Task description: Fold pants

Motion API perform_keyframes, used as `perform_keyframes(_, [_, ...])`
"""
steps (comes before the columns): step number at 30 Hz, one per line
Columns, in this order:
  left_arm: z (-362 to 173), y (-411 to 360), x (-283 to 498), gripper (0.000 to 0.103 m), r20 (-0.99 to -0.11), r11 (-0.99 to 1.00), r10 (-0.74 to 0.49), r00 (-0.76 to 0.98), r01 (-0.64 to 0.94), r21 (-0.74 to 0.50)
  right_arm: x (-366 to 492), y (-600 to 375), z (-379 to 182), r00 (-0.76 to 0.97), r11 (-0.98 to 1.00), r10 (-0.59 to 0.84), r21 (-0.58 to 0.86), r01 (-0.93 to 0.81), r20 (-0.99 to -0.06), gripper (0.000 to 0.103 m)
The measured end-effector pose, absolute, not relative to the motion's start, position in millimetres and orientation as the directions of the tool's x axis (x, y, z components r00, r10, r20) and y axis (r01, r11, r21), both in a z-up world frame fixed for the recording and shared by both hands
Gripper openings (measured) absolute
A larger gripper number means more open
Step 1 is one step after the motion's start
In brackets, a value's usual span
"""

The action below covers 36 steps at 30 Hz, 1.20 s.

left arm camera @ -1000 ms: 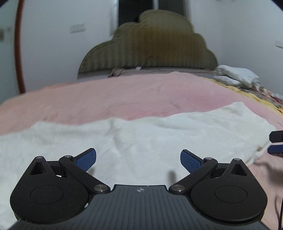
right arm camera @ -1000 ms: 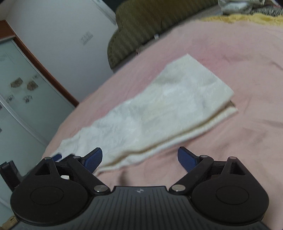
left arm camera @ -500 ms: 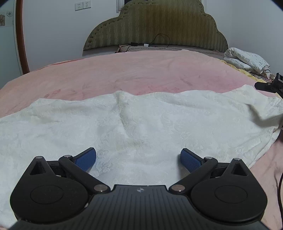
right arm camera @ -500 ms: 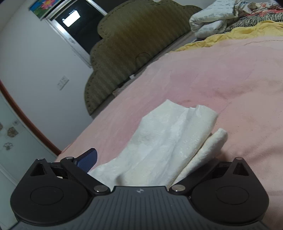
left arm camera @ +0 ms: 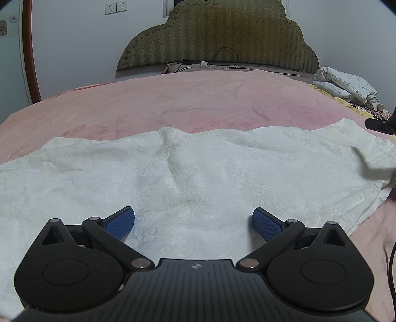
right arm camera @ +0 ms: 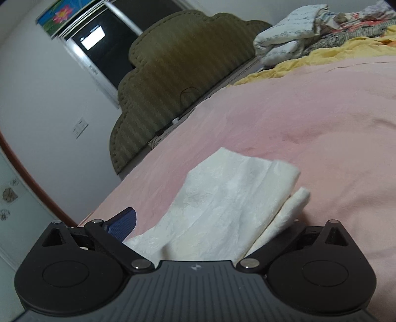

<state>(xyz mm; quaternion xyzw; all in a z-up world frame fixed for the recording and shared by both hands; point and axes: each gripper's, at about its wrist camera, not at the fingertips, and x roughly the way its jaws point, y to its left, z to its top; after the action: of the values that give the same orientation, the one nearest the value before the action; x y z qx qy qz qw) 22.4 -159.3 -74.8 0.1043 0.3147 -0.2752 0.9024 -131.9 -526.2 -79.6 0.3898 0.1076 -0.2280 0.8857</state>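
I see both tools spread wide: left tool (left arm camera: 193,218) over the pants (left arm camera: 198,173), right tool (right arm camera: 210,230) straddling their end on the bed (right arm camera: 309,119).

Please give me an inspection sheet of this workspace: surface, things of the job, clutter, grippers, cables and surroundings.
Surface: pink bedspread, wrinkled.
Job's things: white pants spread flat across it; one end lies between the right gripper's jaws.
Clutter: folded printed bedding, yellow blanket at the bed's far side.
Grippers: left gripper open above the pants; right gripper open, one finger hidden by cloth.
Cables: black cable by the headboard.
Surroundings: white wall, wall sockets, window.
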Motion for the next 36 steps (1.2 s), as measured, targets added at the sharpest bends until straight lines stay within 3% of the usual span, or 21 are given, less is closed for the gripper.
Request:
perform_keyframes(1, [-74.9,-159.0,22.4,0.103,-0.625,0.827,-0.431,0.65,0.562,0.015,-134.0,-526.8,-78.9,0.868,0.59,-0.32,0.637,0.496,-0.38,0.097])
perform_keyframes(2, [-74.8,-159.4,22.5,0.103,-0.625,0.827,-0.431,0.65,0.562,0.014,-134.4,-526.7,-78.5,0.858,0.59,-0.322,0.624,0.513,-0.401,0.087])
perform_keyframes(4, [-74.9,-159.3,22.5,0.103,-0.625,0.827,-0.431,0.65,0.562,0.014,-137.3,-528.9,-80.5,0.834,0.577,-0.335,0.604,0.55,-0.439,0.057])
perform_keyframes(5, [-74.8,-159.3,22.5,0.103,-0.625,0.827,-0.431,0.65,0.562,0.014,-139.3,-532.0,-82.9,0.829,0.558,-0.334,0.615,0.558,-0.449,0.034])
perform_keyframes(6, [-74.8,-159.2,22.4,0.103,-0.625,0.827,-0.432,0.65,0.562,0.014,-142.3,-535.8,-86.7,0.83,0.531,-0.329,0.639,0.557,-0.451,0.024])
perform_keyframes(9, [-73.8,-157.8,23.6,0.103,-0.623,0.825,-0.439,0.647,0.565,0.005,-145.5,-539.0,-90.2,0.854,0.523,-0.298,0.676,0.519,-0.426,0.013])
perform_keyframes(13, [-62.6,-144.2,26.9,0.098,-0.602,0.836,-0.464,0.649,0.546,-0.056,-136.9,-517.8,-68.6,0.852,0.646,-0.333,0.56,0.518,-0.405,0.009])
perform_keyframes(15, [-50.4,-131.7,34.1,0.097,-0.591,0.833,-0.508,0.626,0.531,-0.154,-129.5,-500.6,-50.2,0.858,0.727,-0.345,0.469,0.501,-0.382,0.009])
perform_keyframes(18, [-34.5,-108.3,55.0,0.099,-0.557,0.74,-0.671,0.489,0.493,-0.458,-113.6,-461.8,-21.9,0.869,0.846,-0.35,0.281,0.454,-0.349,0.009])
perform_keyframes(21, [-34.6,-91.7,76.1,0.103,-0.412,0.509,-0.856,0.313,0.372,-0.776,-97.9,-417.4,-4.5,0.892,0.919,-0.314,0.131,0.371,-0.325,0.009])
perform_keyframes(23, [-39.5,-90.8,85.1,0.103,-0.321,0.38,-0.918,0.233,0.284,-0.88,-86.6,-386.5,-0.1,0.91,0.951,-0.261,0.078,0.3,-0.322,0.009])
perform_keyframes(29, [-58.1,-111.2,93.5,0.103,-0.209,0.222,-0.972,0.107,0.123,-0.967,-68.6,-324.8,-12.0,0.929,0.985,-0.075,0.116,0.125,-0.362,0.009])
perform_keyframes(36, [-84.0,-97.5,117.3,0.099,-0.291,0.295,-0.935,0.201,-0.01,-0.955,-64.4,-278.9,-19.7,0.919,0.999,-0.033,0.025,0.047,-0.393,0.009])
